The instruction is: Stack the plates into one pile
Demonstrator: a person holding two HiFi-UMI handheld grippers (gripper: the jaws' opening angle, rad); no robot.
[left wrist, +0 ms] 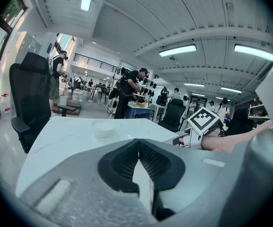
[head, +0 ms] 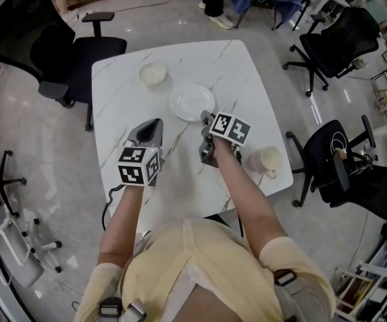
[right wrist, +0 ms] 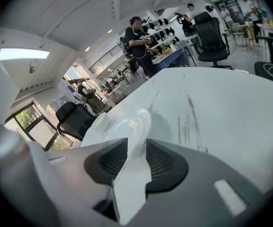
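A white plate (head: pixel 192 102) lies flat near the middle of the white marble table (head: pixel 247 72). In the right gripper view the plate (right wrist: pixel 129 126) has its near rim between the jaws of my right gripper (right wrist: pixel 136 144), which stand open with a gap on either side of the rim. From the head view my right gripper (head: pixel 206 117) sits at the plate's near right edge. A smaller white dish (head: pixel 153 74) rests farther back on the left, and shows as the small dish (left wrist: pixel 103 128) in the left gripper view. My left gripper (head: pixel 154 123) hovers left of the plate, shut and empty, as left gripper (left wrist: pixel 138 143).
A cream mug (head: pixel 267 160) stands near the table's right edge, beside my right forearm. Black office chairs stand at the left (head: pixel 66 52), the far right (head: pixel 334 42) and the near right (head: pixel 341 159). People work at desks beyond the table.
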